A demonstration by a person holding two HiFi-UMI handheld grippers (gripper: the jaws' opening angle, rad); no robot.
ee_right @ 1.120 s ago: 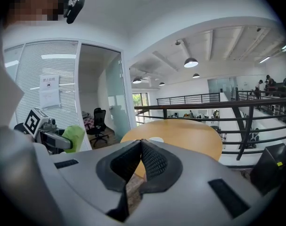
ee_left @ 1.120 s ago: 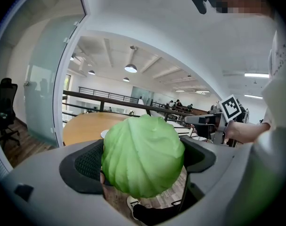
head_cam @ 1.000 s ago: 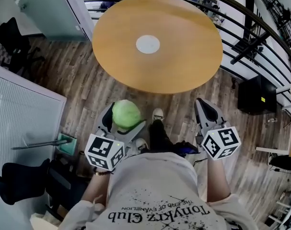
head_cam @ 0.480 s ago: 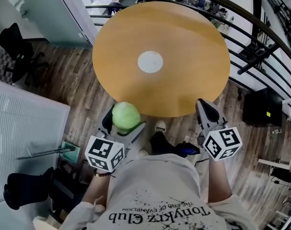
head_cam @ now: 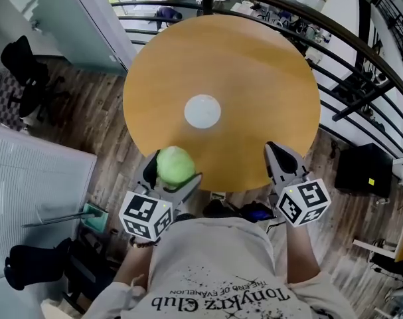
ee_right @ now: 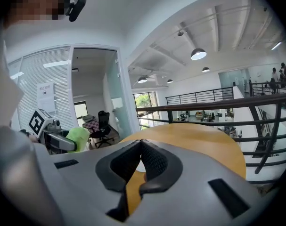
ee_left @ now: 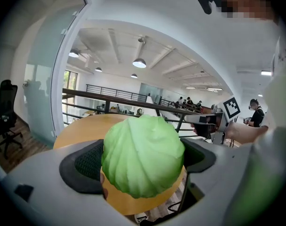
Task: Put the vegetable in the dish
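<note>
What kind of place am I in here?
Probably an open-plan office, likely on an upper level: there's a black office chair, a glass partition wall, and a black railing with more workspace beyond it.

**One view from above, two from table height**

The head camera looks steeply down from over the person's shoulders. It takes in the whole round tabletop [head_cam: 254,65] and both claws at its near rim. The left claw [head_cam: 174,170] carries its camera low behind the jaws, close against the vegetable [ee_left: 143,157], facing across the tabletop. The right claw [head_cam: 279,153] camera faces likewise, toward the railing [ee_right: 204,102]. Each claw view catches the other claw at its edge.
</note>
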